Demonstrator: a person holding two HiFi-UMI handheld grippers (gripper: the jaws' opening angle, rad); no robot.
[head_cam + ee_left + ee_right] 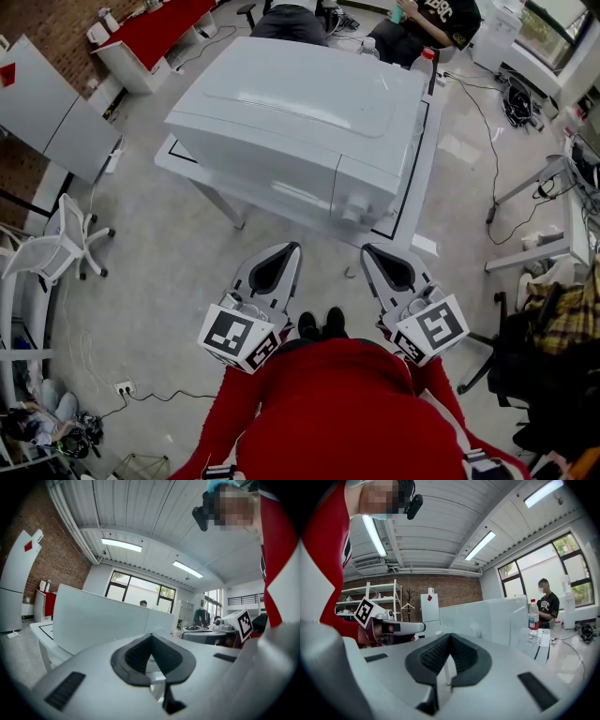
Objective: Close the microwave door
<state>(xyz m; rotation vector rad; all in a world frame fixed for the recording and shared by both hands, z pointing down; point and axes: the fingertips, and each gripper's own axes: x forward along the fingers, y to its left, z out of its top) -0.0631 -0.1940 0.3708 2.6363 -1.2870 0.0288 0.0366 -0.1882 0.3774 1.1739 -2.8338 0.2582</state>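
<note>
A large white microwave (pixel 300 122) stands on a white table (pixel 419 173), its front toward me. Its door (pixel 258 164) lies flush with the body, and a knob (pixel 354 208) sits on the panel at the door's right. Both grippers hover side by side over the floor, short of the table and touching nothing. My left gripper (pixel 292 248) is shut and empty, its dark pads meeting at the tip (pixel 151 637). My right gripper (pixel 367 251) is also shut and empty (pixel 449 637). The microwave shows beyond the jaws in the left gripper view (pixel 93 620) and in the right gripper view (pixel 487 618).
A red-capped bottle (pixel 429 58) stands on the table's far right corner. A white office chair (pixel 61 239) is at the left and a red-topped desk (pixel 150 33) at the far left. A person (pixel 441 19) sits beyond the table. Cables trail across the floor at the right.
</note>
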